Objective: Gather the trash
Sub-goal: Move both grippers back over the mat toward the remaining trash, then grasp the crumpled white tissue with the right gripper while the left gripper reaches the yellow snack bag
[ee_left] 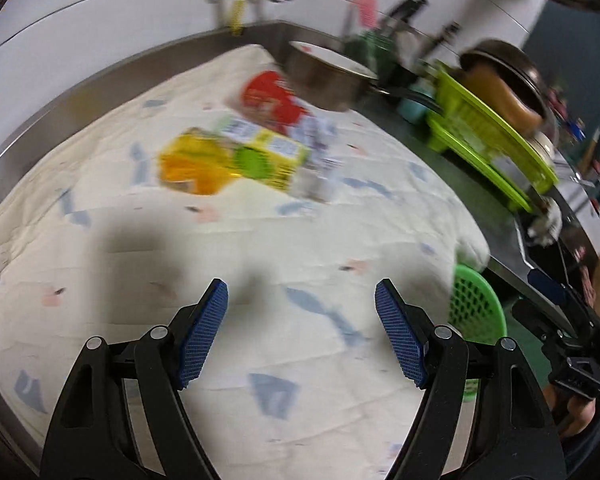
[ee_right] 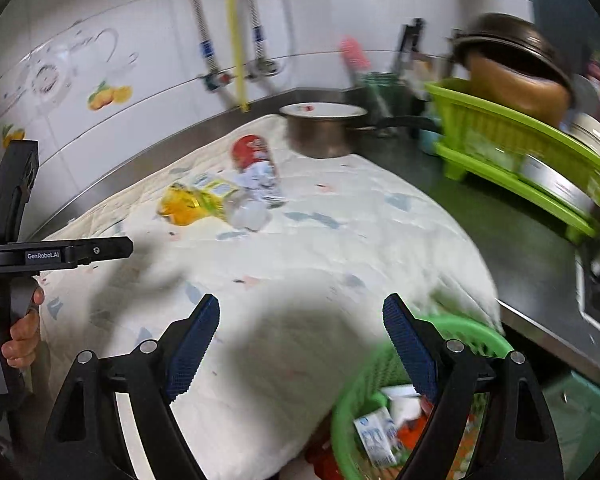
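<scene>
The right gripper (ee_right: 302, 344) is hanging over a quilted cloth (ee_right: 300, 256) on the bench (ee_right: 512, 240), its jaws standing wide with nothing between them. Below its right finger a green basket (ee_right: 356, 392) is holding cartons and wrappers. Farther off on the cloth, a yellow carton (ee_right: 192, 202), a red packet (ee_right: 250, 152) and a clear bottle (ee_right: 252, 212) are lying together. A pot (ee_right: 320, 136) is sitting behind them. At the left edge a hand (ee_right: 20, 332) is gripping the left gripper's handle (ee_right: 4, 256).

1. I see a cream cloth (ee_left: 260, 248) with a pattern of small blue and pink marks.
2. The carton (ee_left: 236, 160) is yellow and orange with a green circle.
3. The basket (ee_right: 356, 396) is green mesh.
4. My fingers (ee_left: 202, 332) have blue textured pads.
</scene>
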